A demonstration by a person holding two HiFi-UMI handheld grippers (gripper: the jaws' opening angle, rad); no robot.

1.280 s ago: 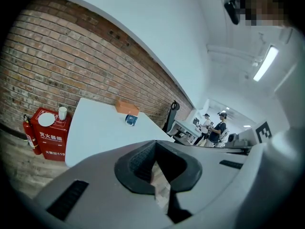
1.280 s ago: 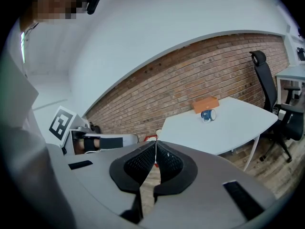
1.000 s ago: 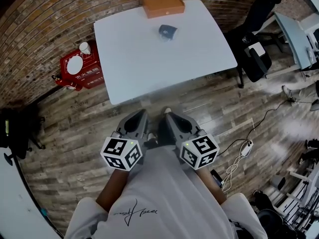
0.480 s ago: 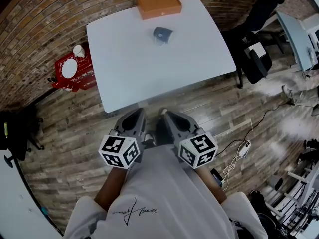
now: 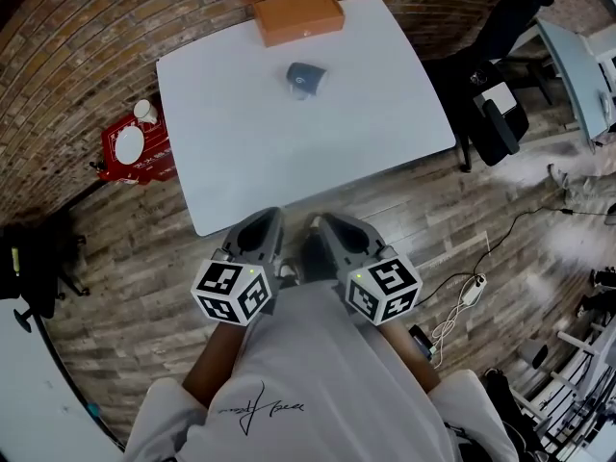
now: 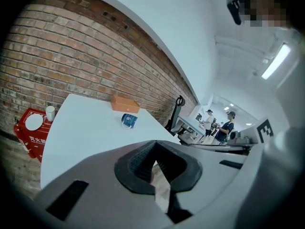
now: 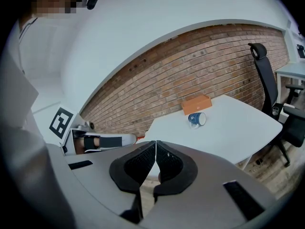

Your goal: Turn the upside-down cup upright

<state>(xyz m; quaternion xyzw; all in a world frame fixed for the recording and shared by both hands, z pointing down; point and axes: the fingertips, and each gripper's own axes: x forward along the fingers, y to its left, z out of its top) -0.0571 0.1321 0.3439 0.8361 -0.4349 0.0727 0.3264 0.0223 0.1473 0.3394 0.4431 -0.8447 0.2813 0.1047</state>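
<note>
Cup (image 5: 305,77): dark blue, on the white table (image 5: 289,162) toward its far edge, just beside the orange box (image 5: 297,14). It's too small to tell which way its mouth faces. Left gripper (image 5: 262,234) and right gripper (image 5: 339,234) are both well short of the table, over the floor. Both have their jaws pressed together with nothing between.

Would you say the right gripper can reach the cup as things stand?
Probably not yet: the right gripper is held shut short of the table, and the cup sits far across it. Nothing blocks the path.
</note>
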